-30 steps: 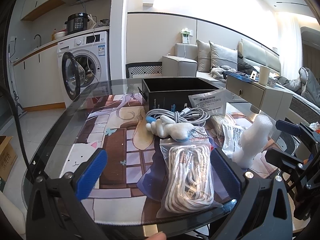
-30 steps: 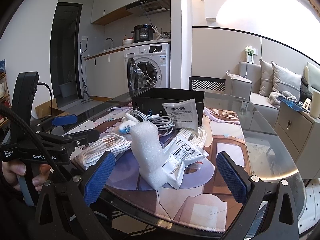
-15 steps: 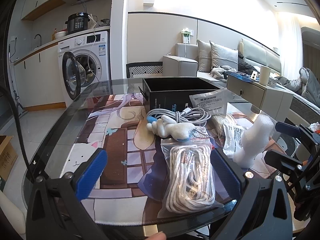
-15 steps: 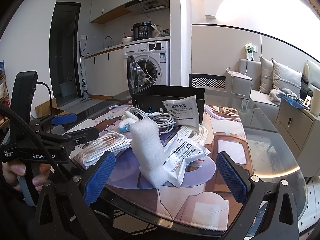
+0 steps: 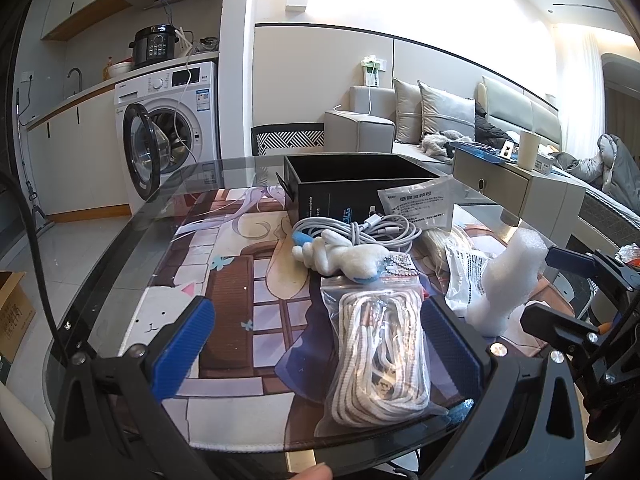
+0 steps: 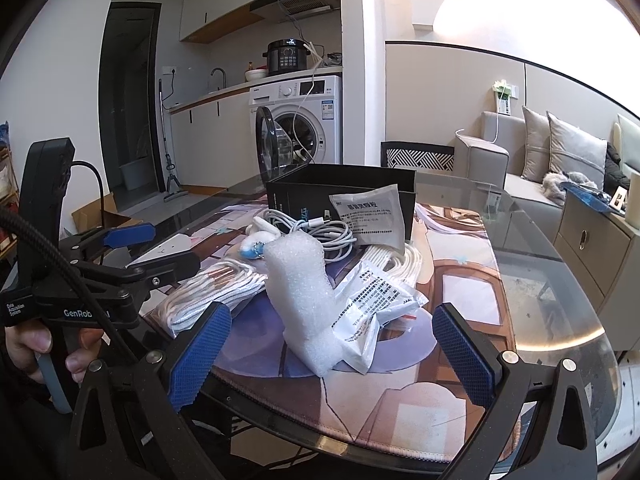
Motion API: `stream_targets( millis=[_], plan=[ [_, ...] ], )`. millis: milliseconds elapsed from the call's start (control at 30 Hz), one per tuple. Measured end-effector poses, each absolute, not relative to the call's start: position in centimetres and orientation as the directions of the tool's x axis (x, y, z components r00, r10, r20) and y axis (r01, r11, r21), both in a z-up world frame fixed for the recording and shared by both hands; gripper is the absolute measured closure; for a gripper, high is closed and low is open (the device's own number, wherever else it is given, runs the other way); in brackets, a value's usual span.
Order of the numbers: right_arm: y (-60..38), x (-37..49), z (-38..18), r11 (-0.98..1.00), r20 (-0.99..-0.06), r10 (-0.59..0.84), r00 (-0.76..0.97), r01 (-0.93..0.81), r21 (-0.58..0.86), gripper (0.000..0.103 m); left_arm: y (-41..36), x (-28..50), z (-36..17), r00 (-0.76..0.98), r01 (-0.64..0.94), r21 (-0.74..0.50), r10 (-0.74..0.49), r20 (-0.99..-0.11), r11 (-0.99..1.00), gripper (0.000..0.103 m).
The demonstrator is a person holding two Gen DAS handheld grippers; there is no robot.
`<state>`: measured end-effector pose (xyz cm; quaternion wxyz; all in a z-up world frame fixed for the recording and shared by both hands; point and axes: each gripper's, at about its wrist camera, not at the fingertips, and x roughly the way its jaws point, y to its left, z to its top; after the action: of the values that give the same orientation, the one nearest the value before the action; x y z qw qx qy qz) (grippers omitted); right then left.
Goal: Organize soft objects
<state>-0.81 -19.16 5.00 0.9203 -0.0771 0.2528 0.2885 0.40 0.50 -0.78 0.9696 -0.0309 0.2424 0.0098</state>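
A clear bag of white rope (image 5: 380, 352) lies at the table's near edge, between the open jaws of my left gripper (image 5: 316, 344). A white plush toy (image 5: 340, 256) and a coiled white cable (image 5: 360, 230) lie behind it. A white foam piece (image 6: 304, 292) stands upright ahead of my open, empty right gripper (image 6: 332, 354); it also shows in the left wrist view (image 5: 506, 280). A white printed pouch (image 6: 376, 300) leans against the foam. A black open box (image 6: 340, 192) stands at the back with a flat packet (image 6: 370, 216) propped on it.
The glass table (image 6: 560, 308) carries a printed mat (image 5: 224, 288). My left gripper shows in the right wrist view (image 6: 132, 252), my right gripper in the left wrist view (image 5: 572, 292). A washing machine with an open door (image 5: 160, 140) and a sofa (image 5: 440, 120) stand beyond.
Both grippers have shifted only slightly; the objects on the table have not moved.
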Motion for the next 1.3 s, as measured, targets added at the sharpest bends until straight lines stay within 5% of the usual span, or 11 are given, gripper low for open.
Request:
stream_targets(
  millis=[567, 1033, 1300],
  plan=[
    [-18.0, -0.2, 4.5, 0.799, -0.529, 0.484, 0.697, -0.599, -0.058, 0.002, -0.8, 1.4, -1.8, 0.844, 0.025, -0.005, -0.024, -0.536, 1.0, 0.0],
    [-16.9, 0.6, 3.8, 0.766, -0.568, 0.504, 0.65, -0.64, -0.054, 0.05, -1.0, 1.7, -1.7, 0.826, 0.102, -0.072, -0.125, -0.55, 0.992, 0.0],
    [-16.7, 0.7, 3.5, 0.748, -0.586, 0.528, 0.614, -0.664, -0.022, 0.064, -0.9, 2.1, -2.0, 0.811, 0.117, -0.084, -0.144, -0.568, 0.99, 0.008]
  ],
)
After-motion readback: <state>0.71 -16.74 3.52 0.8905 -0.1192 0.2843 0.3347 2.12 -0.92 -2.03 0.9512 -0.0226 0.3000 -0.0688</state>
